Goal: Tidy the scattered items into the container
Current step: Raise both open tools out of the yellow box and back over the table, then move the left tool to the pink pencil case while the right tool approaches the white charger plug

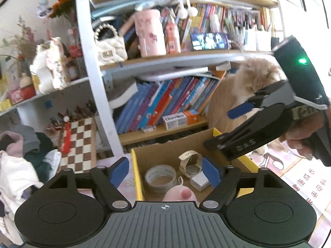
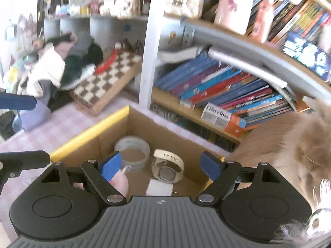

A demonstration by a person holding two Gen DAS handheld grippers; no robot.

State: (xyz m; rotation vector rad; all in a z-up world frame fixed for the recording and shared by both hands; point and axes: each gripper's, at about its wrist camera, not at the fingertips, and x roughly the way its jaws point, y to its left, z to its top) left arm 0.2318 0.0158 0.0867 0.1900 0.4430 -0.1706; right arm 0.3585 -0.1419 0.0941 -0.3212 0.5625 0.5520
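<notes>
In the yellow-edged cardboard box (image 2: 115, 122) we see a tape roll (image 2: 133, 152), a watch (image 2: 168, 168), a small white block (image 2: 160, 187) and a pink soft toy (image 2: 120, 183). Our left gripper (image 1: 165, 172) and right gripper (image 2: 160, 166) hover over it, jaws apart and empty. We judge it best to lift both straight up, avoiding the fluffy cat (image 2: 289, 148) beside the box.

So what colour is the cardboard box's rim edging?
Yellow edging on the brown cardboard box, clearest in the right wrist view.
</notes>
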